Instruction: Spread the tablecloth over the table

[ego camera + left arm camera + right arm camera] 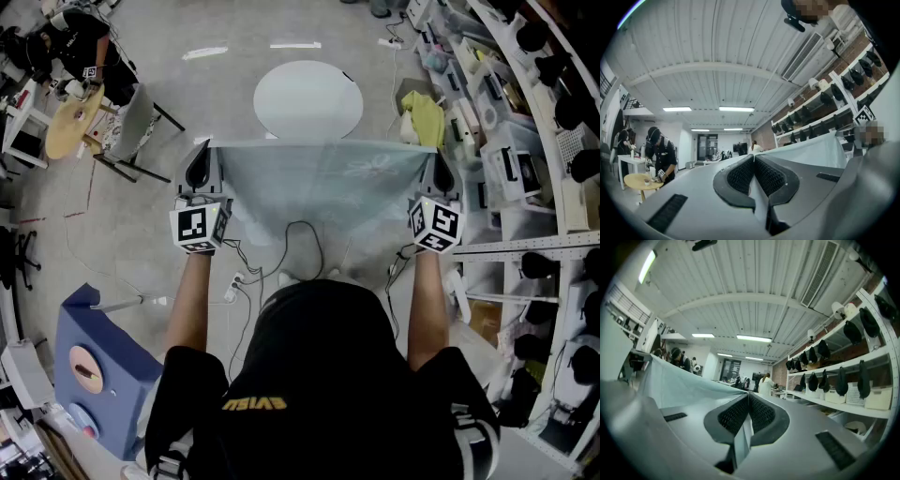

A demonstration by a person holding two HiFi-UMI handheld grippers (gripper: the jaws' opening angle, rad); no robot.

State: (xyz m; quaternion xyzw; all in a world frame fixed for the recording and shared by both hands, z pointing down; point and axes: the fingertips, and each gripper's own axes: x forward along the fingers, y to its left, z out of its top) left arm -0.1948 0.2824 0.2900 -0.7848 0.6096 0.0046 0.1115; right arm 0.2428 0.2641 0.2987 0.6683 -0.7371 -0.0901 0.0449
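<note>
Though taut between claws (201, 157) (439, 164), tablecloth (319, 183) (lower edge unclear)

The only writing I can find is a short line of yellow lettering (253, 404) across the black shirt (328, 356) of the person holding the tools. From above it runs upside down and is too small for me to spell out with any confidence. The cube (199, 226) on the left gripper (202, 150) and the cube (436, 226) on the right gripper (438, 161) each carry square black-and-white coded markers, patterns only, with no letters or numbers on them.
</note>
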